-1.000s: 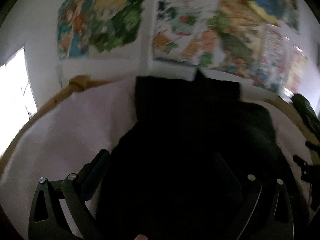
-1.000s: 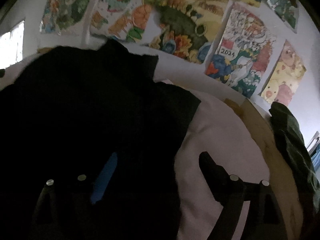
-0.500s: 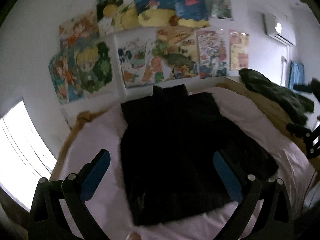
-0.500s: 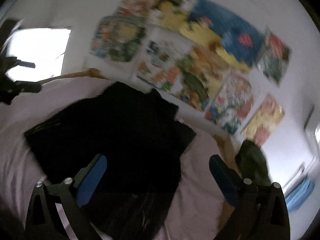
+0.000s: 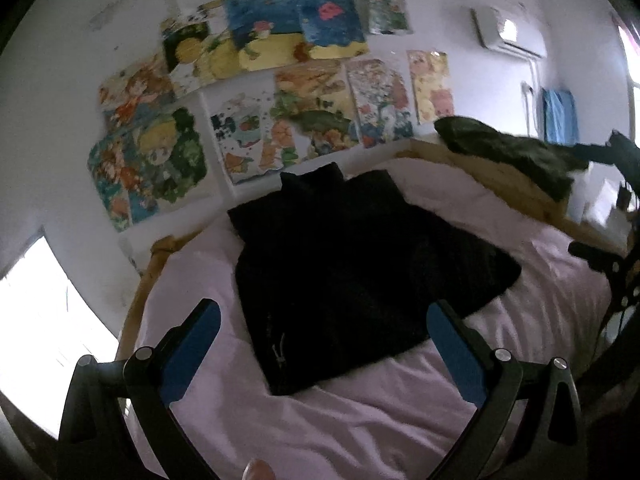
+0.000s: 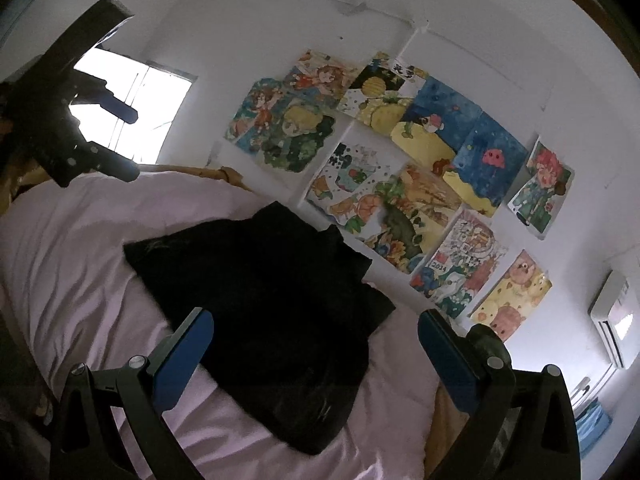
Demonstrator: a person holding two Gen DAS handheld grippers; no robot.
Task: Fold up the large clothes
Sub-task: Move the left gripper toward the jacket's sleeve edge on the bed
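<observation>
A large black garment point(image 5: 352, 272) lies folded into a rough rectangle on the pale pink bed sheet point(image 5: 360, 412), its collar toward the wall. It also shows in the right wrist view point(image 6: 272, 320). My left gripper point(image 5: 324, 344) is open and empty, held above the garment's near edge. My right gripper point(image 6: 316, 352) is open and empty, raised over the garment's right side. The left gripper shows in the right wrist view point(image 6: 80, 128) at the upper left. The right gripper shows at the right edge of the left wrist view point(image 5: 612, 264).
A dark green garment point(image 5: 508, 148) lies on the wooden bed frame point(image 5: 520, 188) at the right. Posters point(image 5: 280, 92) cover the white wall behind the bed. A bright window point(image 6: 132, 112) is at the left. An air conditioner point(image 5: 508, 36) hangs high on the right.
Both grippers have pulled up and back from the black garment. They were low against the cloth; now they are open above it and the whole folded garment shows.
</observation>
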